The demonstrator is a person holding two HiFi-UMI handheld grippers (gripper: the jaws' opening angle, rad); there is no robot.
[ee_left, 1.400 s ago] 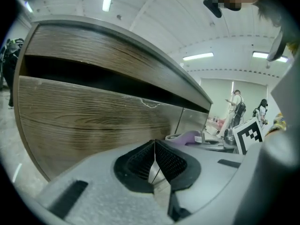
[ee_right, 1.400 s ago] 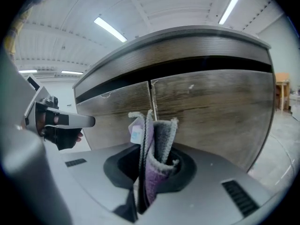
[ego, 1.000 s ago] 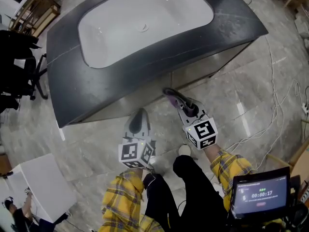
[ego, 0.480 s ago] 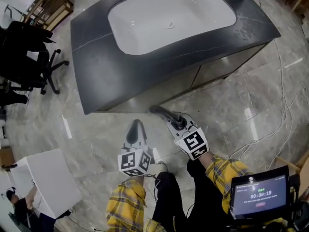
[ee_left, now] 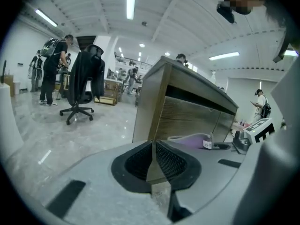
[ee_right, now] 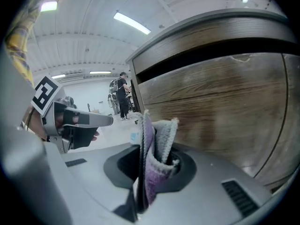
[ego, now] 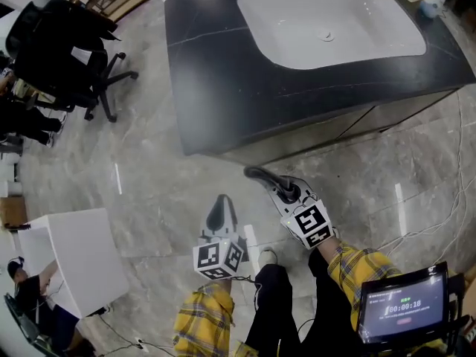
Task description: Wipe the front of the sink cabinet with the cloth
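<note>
One cloth, one sink cabinet

You were in an open workshop hall: office chair left of the sink cabinet, strip lights above it.

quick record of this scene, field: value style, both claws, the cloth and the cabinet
left claw: shut, empty, aimed toward the cabinet's corner
right claw: shut on cloth
cloth: purple and grey, folded, sticking out past the claw
sink cabinet front: wood grain, right ahead of the cloth; contact cannot be told
countertop: dark, holds a white basin
surroundings: black office chair off to the cabinet's left in the head view
</note>
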